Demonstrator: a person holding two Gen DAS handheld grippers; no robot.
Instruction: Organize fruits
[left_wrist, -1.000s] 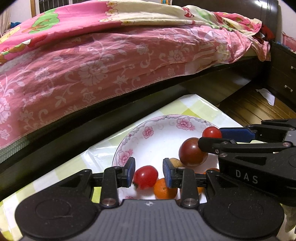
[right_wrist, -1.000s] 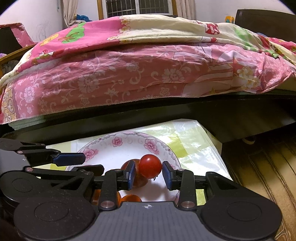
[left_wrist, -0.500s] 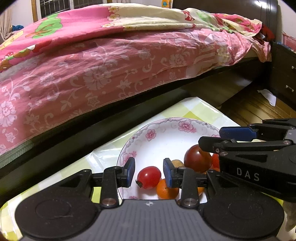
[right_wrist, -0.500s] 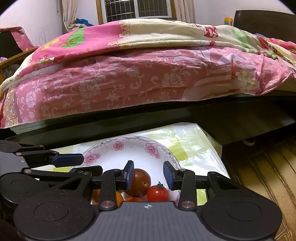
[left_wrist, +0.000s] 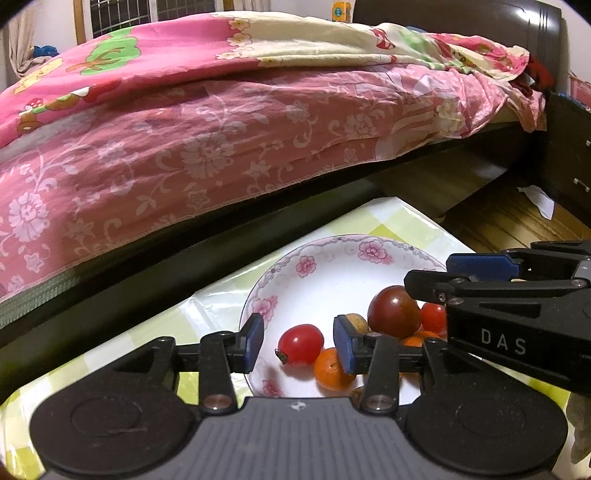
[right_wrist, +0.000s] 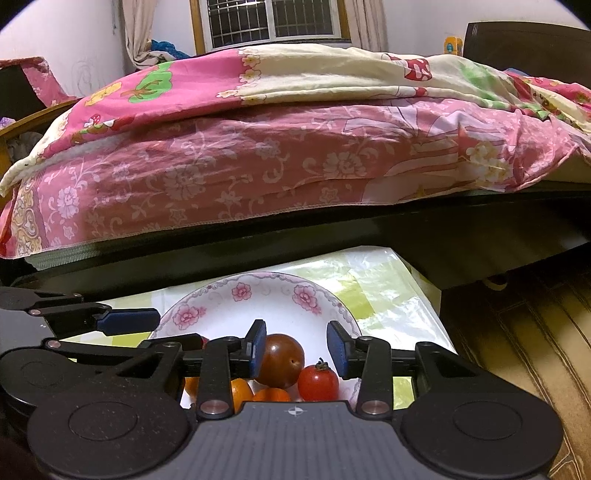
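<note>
A flowered white plate (left_wrist: 325, 284) (right_wrist: 266, 314) on the table holds a large dark tomato (left_wrist: 393, 312) (right_wrist: 282, 360), small oranges (left_wrist: 330, 371) (right_wrist: 240, 393), a small yellowish fruit (left_wrist: 356, 321) and two small red tomatoes. My left gripper (left_wrist: 299, 343) (right_wrist: 177, 328) hovers over the plate's near left. Its jaws are opening, and one red tomato (left_wrist: 300, 343) lies on the plate between the pads, untouched. My right gripper (right_wrist: 297, 347) (left_wrist: 428, 272) stands open over the plate's right side. The other red tomato (right_wrist: 317, 382) (left_wrist: 433, 317) rests below it, beside the dark tomato.
The plate sits on a green-checked, plastic-covered table (left_wrist: 399, 221) (right_wrist: 388, 295). Just behind it are a dark bed frame (left_wrist: 184, 266) and a pink flowered quilt (left_wrist: 221, 147). Wooden floor (right_wrist: 517, 350) and a dark cabinet (left_wrist: 569, 166) lie to the right.
The right gripper let its red tomato go; it dropped onto the plate beside the dark tomato. The left gripper's jaws widened around its red tomato, which now lies free on the plate.
</note>
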